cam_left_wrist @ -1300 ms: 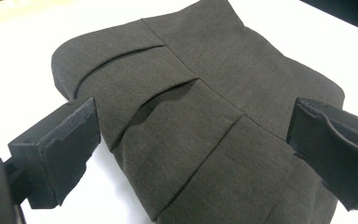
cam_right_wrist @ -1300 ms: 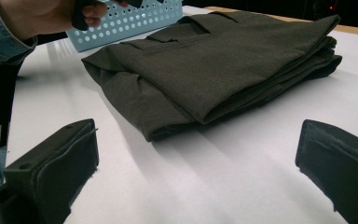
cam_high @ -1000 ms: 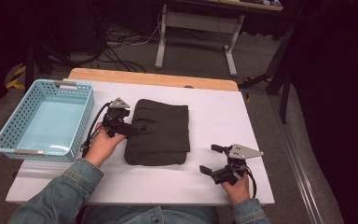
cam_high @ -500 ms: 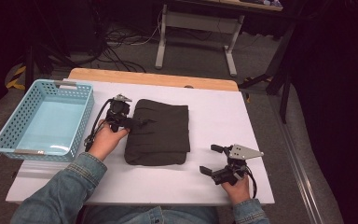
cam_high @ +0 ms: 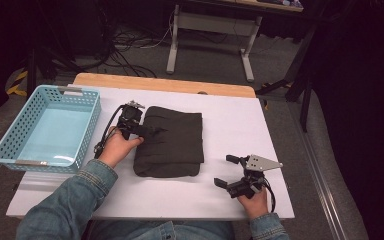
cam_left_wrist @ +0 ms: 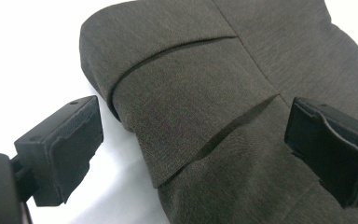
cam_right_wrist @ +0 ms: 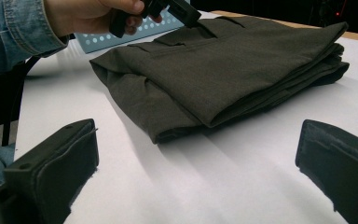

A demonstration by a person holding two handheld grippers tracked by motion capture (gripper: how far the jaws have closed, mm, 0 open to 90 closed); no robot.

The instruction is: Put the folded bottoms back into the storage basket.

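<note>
A folded dark grey garment (cam_high: 172,140) lies in the middle of the white table (cam_high: 230,120). My left gripper (cam_high: 142,127) sits at the garment's left edge, held by a hand in a denim sleeve. In the left gripper view it is open (cam_left_wrist: 193,149), with the pleated cloth (cam_left_wrist: 205,93) between and beyond its jaws and one jaw over the cloth. My right gripper (cam_high: 226,171) rests open on the bare table, to the right of the garment's near corner. In the right gripper view its jaws (cam_right_wrist: 196,172) stand wide apart, facing the garment's folded edge (cam_right_wrist: 223,70).
A light blue plastic basket (cam_high: 2,145) stands with nothing in it at the table's left end, next to the left hand; its wall (cam_right_wrist: 121,39) appears behind that hand. A wooden strip (cam_high: 165,84) runs along the table's far edge. Cables and a stand's legs lie on the floor beyond.
The left gripper has slid a little farther from the person along the garment's left edge. The right gripper has stayed put.
</note>
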